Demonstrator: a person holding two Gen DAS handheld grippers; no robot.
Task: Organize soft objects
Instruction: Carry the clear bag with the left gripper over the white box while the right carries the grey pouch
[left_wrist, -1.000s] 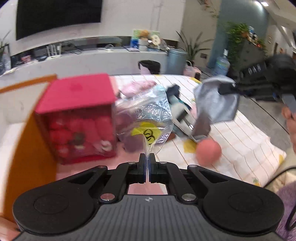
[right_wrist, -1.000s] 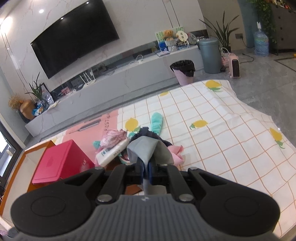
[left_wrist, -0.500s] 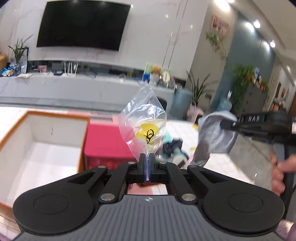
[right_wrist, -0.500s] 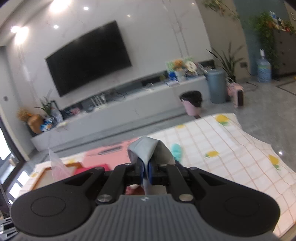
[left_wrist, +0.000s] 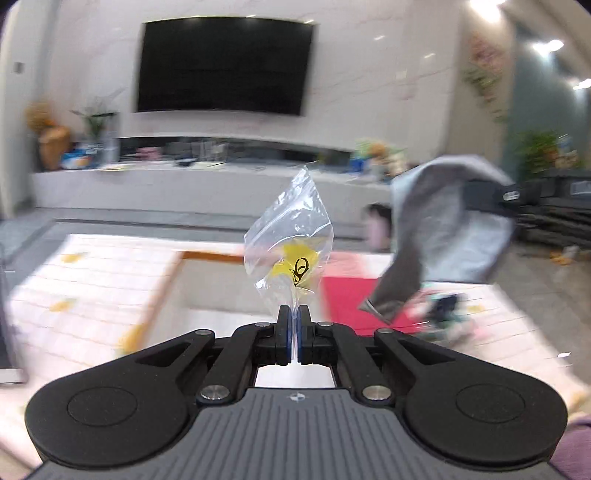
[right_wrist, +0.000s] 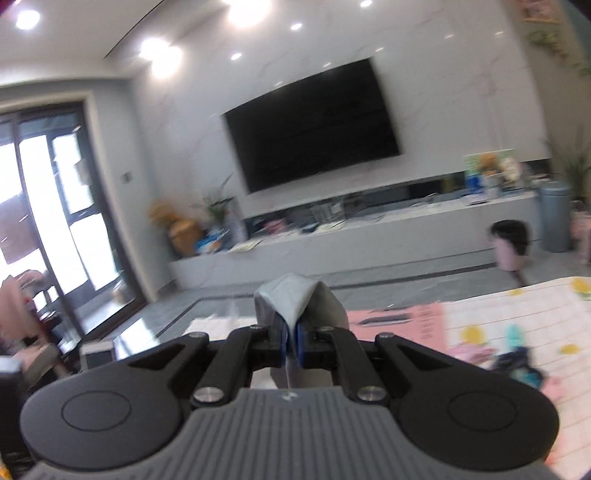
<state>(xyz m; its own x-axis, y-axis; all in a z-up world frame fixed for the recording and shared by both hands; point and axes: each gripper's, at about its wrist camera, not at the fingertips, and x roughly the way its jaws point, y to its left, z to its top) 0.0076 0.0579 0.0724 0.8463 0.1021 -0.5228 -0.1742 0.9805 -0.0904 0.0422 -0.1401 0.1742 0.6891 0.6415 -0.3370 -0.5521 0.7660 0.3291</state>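
My left gripper (left_wrist: 294, 321) is shut on a clear plastic bag (left_wrist: 290, 240) with a yellow mark, held up in the air above an open white box with an orange rim (left_wrist: 207, 280). My right gripper (right_wrist: 291, 334) is shut on a grey cloth (right_wrist: 291, 297), also held up in the air. In the left wrist view the grey cloth (left_wrist: 443, 225) hangs to the right of the bag, pinched by the right gripper (left_wrist: 495, 195). A pile of soft items (left_wrist: 443, 314) lies on the checked mat, blurred.
A red box (left_wrist: 351, 302) stands right of the white box. A checked mat with lemon prints (right_wrist: 517, 317) covers the floor. A long TV bench (right_wrist: 369, 243), a pink bin (right_wrist: 511, 247) and a grey bin (right_wrist: 557, 218) stand behind.
Both grippers have risen and swung left with their loads. The view went from the pile and red box to the open white box and the TV wall.
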